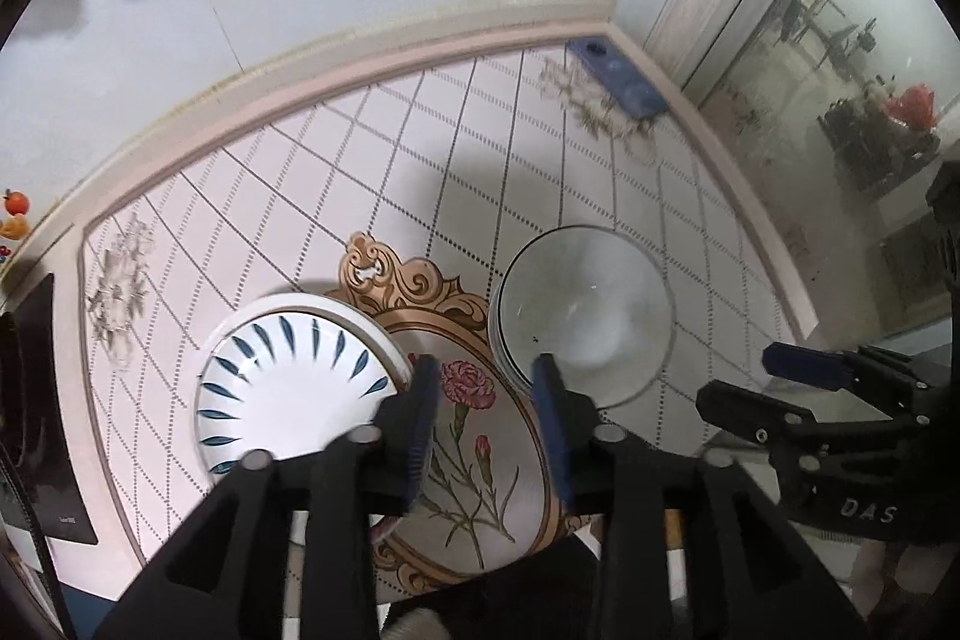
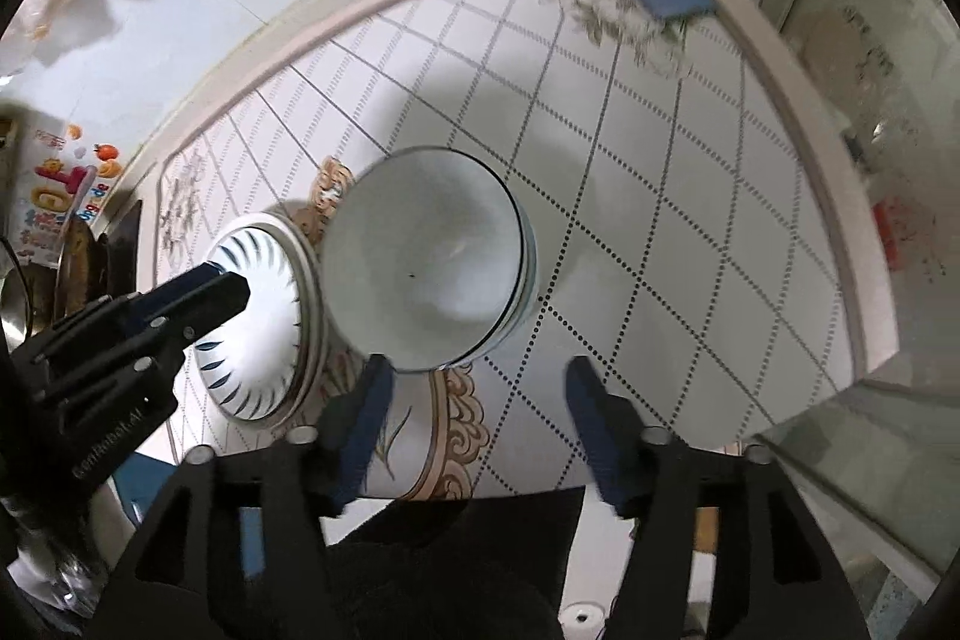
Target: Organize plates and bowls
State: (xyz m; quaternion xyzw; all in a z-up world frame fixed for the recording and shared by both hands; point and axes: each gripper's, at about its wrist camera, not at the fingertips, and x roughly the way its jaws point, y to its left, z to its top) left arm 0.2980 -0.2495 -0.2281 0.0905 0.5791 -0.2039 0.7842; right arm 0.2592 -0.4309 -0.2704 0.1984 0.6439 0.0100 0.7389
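Observation:
A white plate with blue leaf marks (image 1: pixel 294 388) lies on top of a plain white plate on the tiled table (image 1: pixel 390 148). To its right stands a stack of pale bowls (image 1: pixel 585 316). My left gripper (image 1: pixel 486 394) hovers above the gap between plate and bowls, open, with only the table's flower print showing between its blue pads. In the right wrist view, my right gripper (image 2: pixel 480 394) hangs open just in front of the bowl stack (image 2: pixel 426 262), touching nothing. The plates (image 2: pixel 264 340) lie to the left, partly hidden by the left gripper (image 2: pixel 210 289).
A blue flat object (image 1: pixel 618 79) lies at the table's far right corner. A raised pink rim (image 1: pixel 360 40) borders the table against the wall. A glass door (image 1: pixel 840 130) stands to the right, and a dark flat item (image 1: pixel 36 400) lies at the left edge.

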